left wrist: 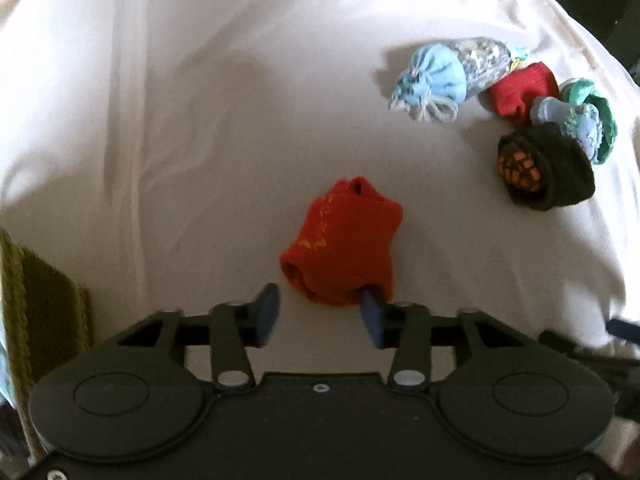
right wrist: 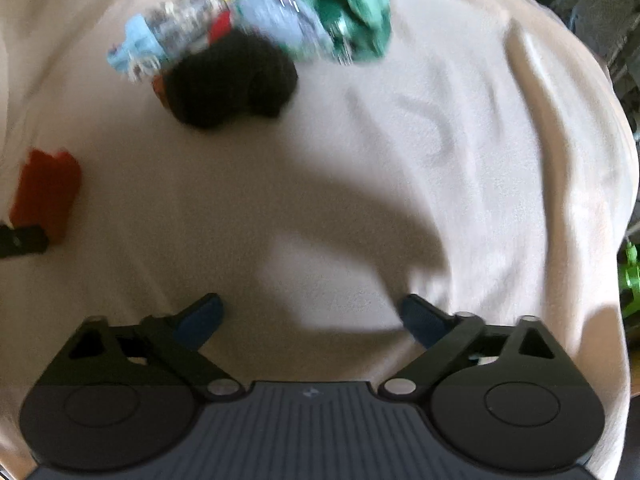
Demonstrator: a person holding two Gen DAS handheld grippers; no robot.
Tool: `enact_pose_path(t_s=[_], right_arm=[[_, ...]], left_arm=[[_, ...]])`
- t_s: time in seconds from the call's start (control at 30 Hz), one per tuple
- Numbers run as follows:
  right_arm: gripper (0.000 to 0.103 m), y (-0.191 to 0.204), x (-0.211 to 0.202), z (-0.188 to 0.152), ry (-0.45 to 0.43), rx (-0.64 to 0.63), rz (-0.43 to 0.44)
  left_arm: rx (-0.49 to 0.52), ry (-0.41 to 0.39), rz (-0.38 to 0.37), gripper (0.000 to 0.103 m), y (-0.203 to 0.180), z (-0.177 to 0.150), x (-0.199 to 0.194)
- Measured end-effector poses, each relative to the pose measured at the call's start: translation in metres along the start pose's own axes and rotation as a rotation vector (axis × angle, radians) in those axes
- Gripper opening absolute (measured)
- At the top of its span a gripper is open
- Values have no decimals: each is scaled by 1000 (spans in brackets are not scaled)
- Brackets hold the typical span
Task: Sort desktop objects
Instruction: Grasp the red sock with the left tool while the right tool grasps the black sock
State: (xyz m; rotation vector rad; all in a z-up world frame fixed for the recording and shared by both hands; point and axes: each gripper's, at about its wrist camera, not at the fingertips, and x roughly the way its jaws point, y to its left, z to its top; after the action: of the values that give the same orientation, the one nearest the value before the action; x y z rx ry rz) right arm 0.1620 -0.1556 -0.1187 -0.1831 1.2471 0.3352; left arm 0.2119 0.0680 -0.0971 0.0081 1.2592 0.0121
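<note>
One rolled red-orange fabric bundle (left wrist: 340, 244) lay just ahead of your left hand-held gripper (left wrist: 318, 312), long axis pointing away | jaws part-open, right pad touching its near end, nothing clamped | your right hand-held gripper (right wrist: 312, 320) stood wide open, empty, farther off.

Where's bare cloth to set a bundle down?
Free: the white cloth left of the orange-red sock bundle, and ahead of the right gripper. Crowded: the cluster around the dark sock roll and light blue bundle.
</note>
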Motion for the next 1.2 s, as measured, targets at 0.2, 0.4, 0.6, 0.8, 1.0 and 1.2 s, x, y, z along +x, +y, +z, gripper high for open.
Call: enact_pose_path(t_s=[0.2,0.4,0.6,0.8,1.0,1.2], right_arm=[[79,20,-1,53,-62,-2,67],[53,31,19,96,-52,52,106],[22,35,25,87,-24,22,77],[21,17,11,49,23,64,117],[21,9,1,17,56,129,149],[21,28,6,-9,41,144,159]], left_arm=[[21,-5,-22,66,-8,17,9],[-58,64,-59,77,0,29,27],[-89,64,-93,48,0,23,30],[-120,100,-125,34,2,5,19],[-134,144,-86,35,16,-37,7],[-146,144,-36,35,24,-76,-5]])
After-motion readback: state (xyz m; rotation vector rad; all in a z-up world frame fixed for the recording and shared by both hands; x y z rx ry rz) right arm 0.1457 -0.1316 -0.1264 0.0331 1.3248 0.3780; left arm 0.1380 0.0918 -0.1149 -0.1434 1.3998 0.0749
